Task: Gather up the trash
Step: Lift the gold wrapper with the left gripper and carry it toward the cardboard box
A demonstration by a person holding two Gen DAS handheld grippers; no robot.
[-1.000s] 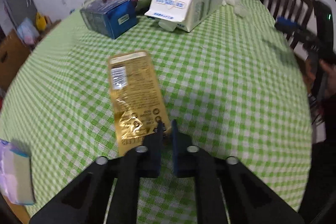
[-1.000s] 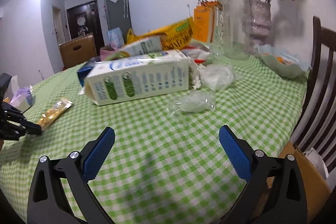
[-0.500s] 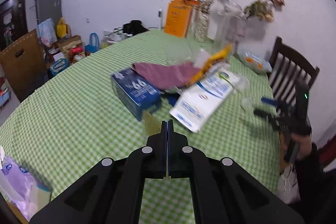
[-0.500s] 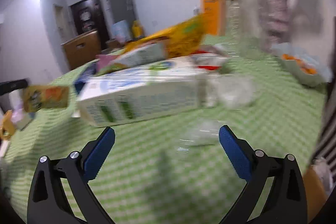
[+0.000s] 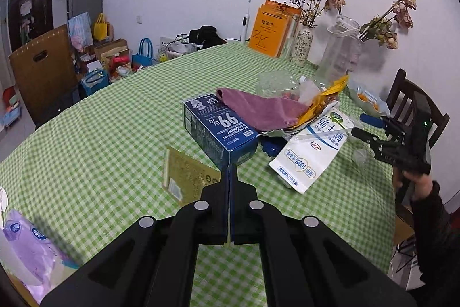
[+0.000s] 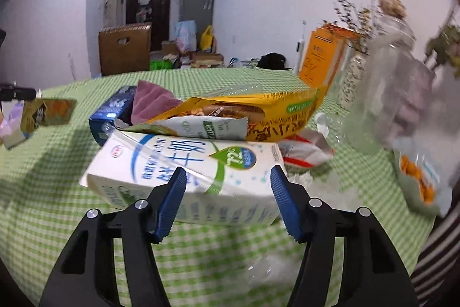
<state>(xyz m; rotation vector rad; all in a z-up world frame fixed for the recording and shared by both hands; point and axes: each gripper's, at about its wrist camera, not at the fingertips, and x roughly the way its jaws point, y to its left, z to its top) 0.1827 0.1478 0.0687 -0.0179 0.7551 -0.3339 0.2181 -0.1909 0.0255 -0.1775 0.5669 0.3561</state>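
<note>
A gold foil wrapper [image 5: 187,177] hangs off the green checked table [image 5: 100,148], pinched at one edge in my shut left gripper [image 5: 229,173]. The right wrist view shows the same wrapper [image 6: 47,114] in the air at far left. My right gripper [image 6: 228,192] hovers low just in front of a white milk carton [image 6: 184,163] lying on its side; its jaws are closing, and the blue pads [image 6: 172,197] touch nothing. A crumpled clear plastic film [image 6: 267,269] lies on the cloth below the right gripper. In the left wrist view, that gripper [image 5: 365,127] is at the table's right edge.
Behind the carton are a blue box [image 5: 218,131], a purple cloth [image 5: 258,105] and a yellow snack bag [image 6: 258,111]. A clear jug [image 5: 339,53], vases and a snack bowl [image 6: 417,177] stand at the back right. A chair [image 5: 408,102] and a purple tissue pack [image 5: 28,255] flank the table.
The left gripper closed on the gold wrapper and lifted it off the table. The right gripper moved in towards the milk carton, and its jaws have narrowed.
</note>
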